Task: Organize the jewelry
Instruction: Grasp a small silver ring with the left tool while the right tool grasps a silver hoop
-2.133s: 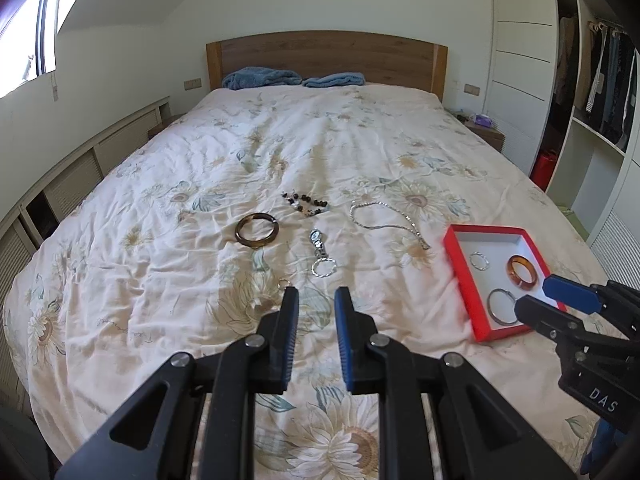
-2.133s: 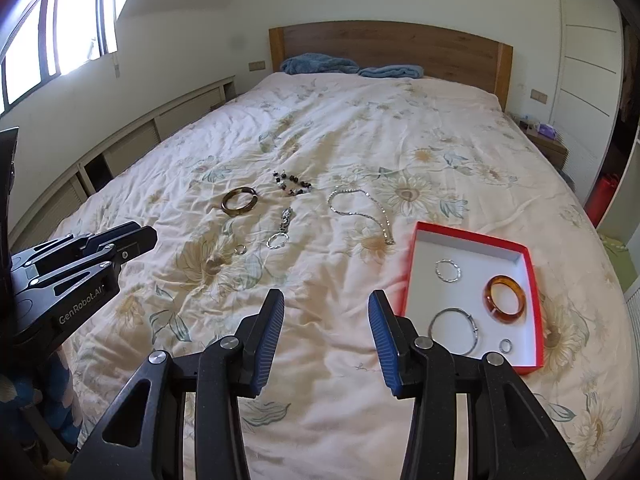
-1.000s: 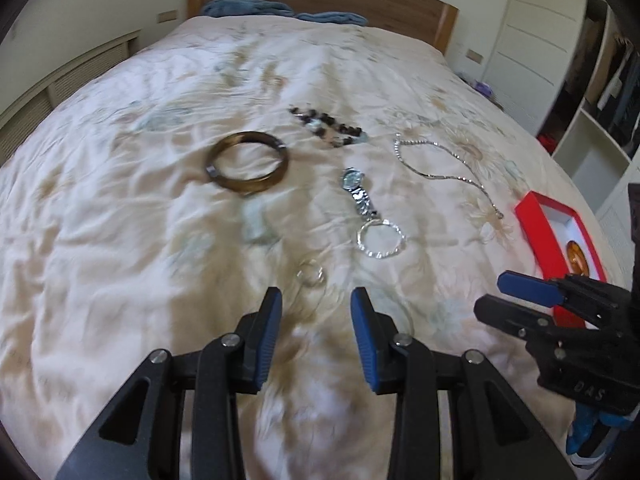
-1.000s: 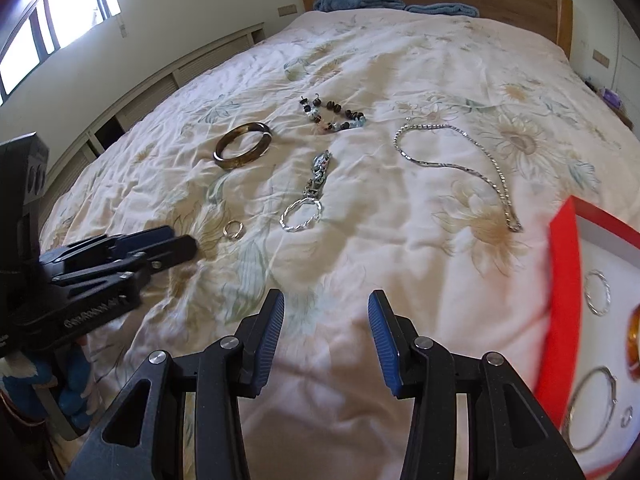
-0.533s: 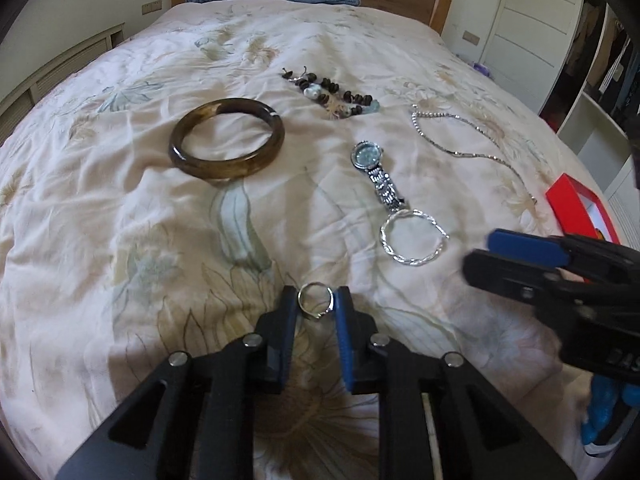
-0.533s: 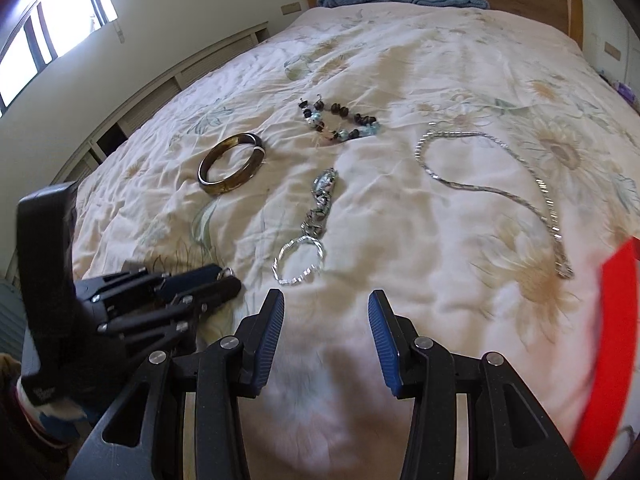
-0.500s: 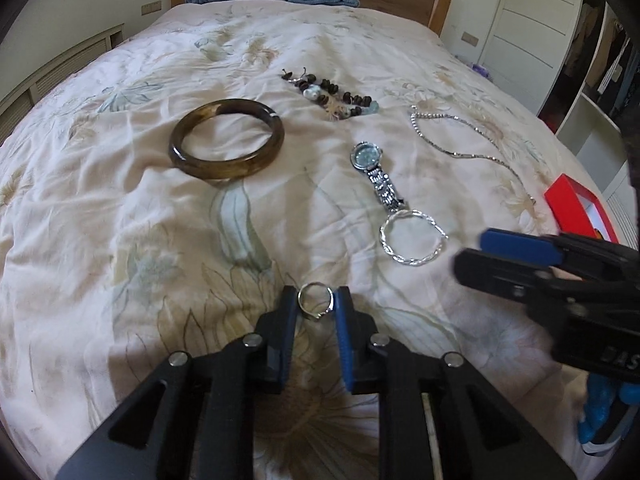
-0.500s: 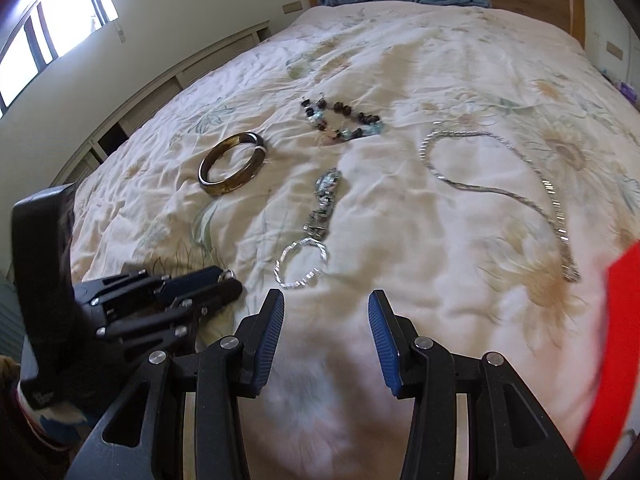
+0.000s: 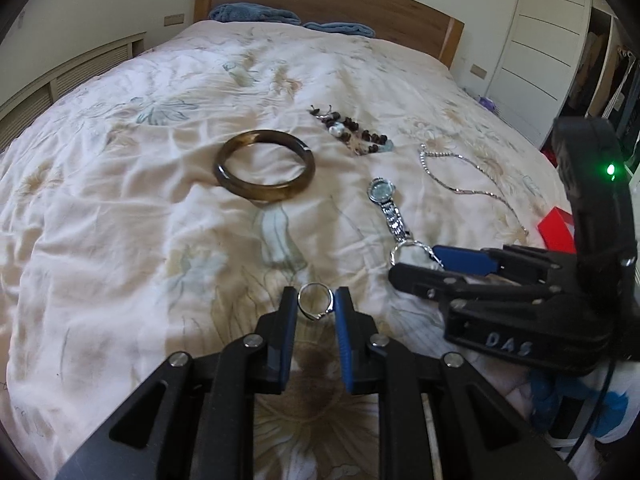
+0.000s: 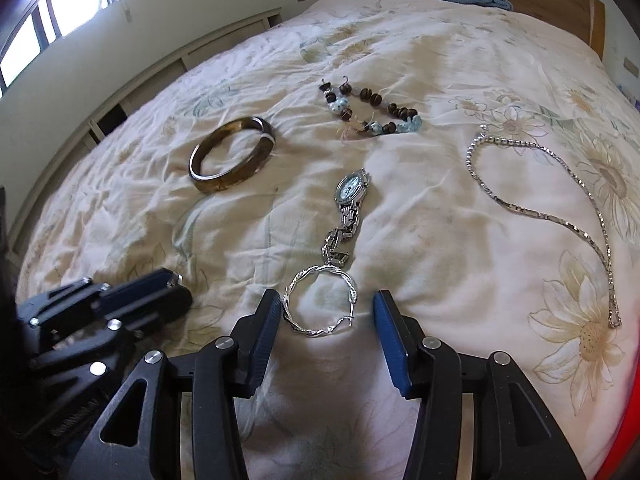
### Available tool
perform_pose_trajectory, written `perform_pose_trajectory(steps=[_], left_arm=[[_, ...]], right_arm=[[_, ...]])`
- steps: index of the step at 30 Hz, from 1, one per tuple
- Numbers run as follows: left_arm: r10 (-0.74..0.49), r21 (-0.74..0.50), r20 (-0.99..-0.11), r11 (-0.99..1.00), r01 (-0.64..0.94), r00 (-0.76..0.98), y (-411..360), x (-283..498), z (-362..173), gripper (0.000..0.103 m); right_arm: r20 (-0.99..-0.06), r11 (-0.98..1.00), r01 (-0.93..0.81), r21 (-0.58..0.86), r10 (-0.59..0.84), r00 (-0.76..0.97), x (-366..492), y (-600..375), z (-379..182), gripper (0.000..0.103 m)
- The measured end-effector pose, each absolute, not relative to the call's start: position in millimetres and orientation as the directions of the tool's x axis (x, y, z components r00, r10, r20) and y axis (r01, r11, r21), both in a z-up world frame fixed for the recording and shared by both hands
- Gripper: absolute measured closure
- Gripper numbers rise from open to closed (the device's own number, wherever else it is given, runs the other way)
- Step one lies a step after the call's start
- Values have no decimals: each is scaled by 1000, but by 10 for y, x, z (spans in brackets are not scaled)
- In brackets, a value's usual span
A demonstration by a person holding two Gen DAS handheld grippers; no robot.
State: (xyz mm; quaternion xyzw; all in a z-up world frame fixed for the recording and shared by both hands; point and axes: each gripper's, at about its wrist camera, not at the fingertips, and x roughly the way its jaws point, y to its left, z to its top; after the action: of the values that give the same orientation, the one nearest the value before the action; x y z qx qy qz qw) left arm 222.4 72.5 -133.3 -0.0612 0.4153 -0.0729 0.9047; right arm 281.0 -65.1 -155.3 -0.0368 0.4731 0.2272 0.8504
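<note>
My left gripper (image 9: 315, 298) is shut on a small silver ring (image 9: 318, 314) lying on the floral quilt (image 9: 120, 240). The right gripper (image 10: 326, 304) is down at a twisted silver bangle (image 10: 312, 333). Its jaws are opening, and the bangle lies between them, close to the left finger and clear of the right one. Farther up the bed lie a silver watch (image 10: 352, 188), a brown bangle (image 10: 224, 184), a beaded bracelet (image 10: 368, 108) and a silver chain necklace (image 10: 520, 210). The red box (image 9: 556, 226) shows only as a corner behind the right gripper (image 9: 416, 262).
A wooden headboard (image 9: 360, 4) with blue towels (image 9: 252, 14) ends the bed. White wardrobe doors (image 9: 536, 40) stand at the right and a low slatted cabinet (image 10: 160, 80) runs along the left wall. The two grippers are close side by side near the bed's front.
The left gripper dropped to the small ring and closed on it. The right gripper moved left and down to the twisted bangle, widening its jaws; the red box slid almost out of its view.
</note>
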Motion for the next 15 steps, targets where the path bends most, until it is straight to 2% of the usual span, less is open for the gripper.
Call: perform_pose_trajectory(steps=[3,6,7,10,12,15], left_arm=[[-171,-161,-741,984,76,649,714,2207,-1307,85],[-157,-155,-741,986,61,653,725,2163,-1253,85],[-154,-155,-742,986,56,653,732,2144,-1230,85],[-144,-148,-739,988,50,658,734,2061,-1150,85],[-137,-142,-741,989,46,657,728,2001,-1107,85],[-128,-136,-743,990,39,656,708,1894,-1033,85]], right_arm=[[-831,900,-427,91,305,466,2785,-590,-1583,57],[-827,907,-415,74,289,482,2757,-611,-1564,68],[-826,910,-406,80,289,484,2747,-635,-1553,80],[-817,913,-386,134,322,478,2702,-776,-1477,92],[-813,911,-385,150,335,476,2642,-834,-1415,98],[-800,908,-378,182,360,480,2515,-922,-1292,98]])
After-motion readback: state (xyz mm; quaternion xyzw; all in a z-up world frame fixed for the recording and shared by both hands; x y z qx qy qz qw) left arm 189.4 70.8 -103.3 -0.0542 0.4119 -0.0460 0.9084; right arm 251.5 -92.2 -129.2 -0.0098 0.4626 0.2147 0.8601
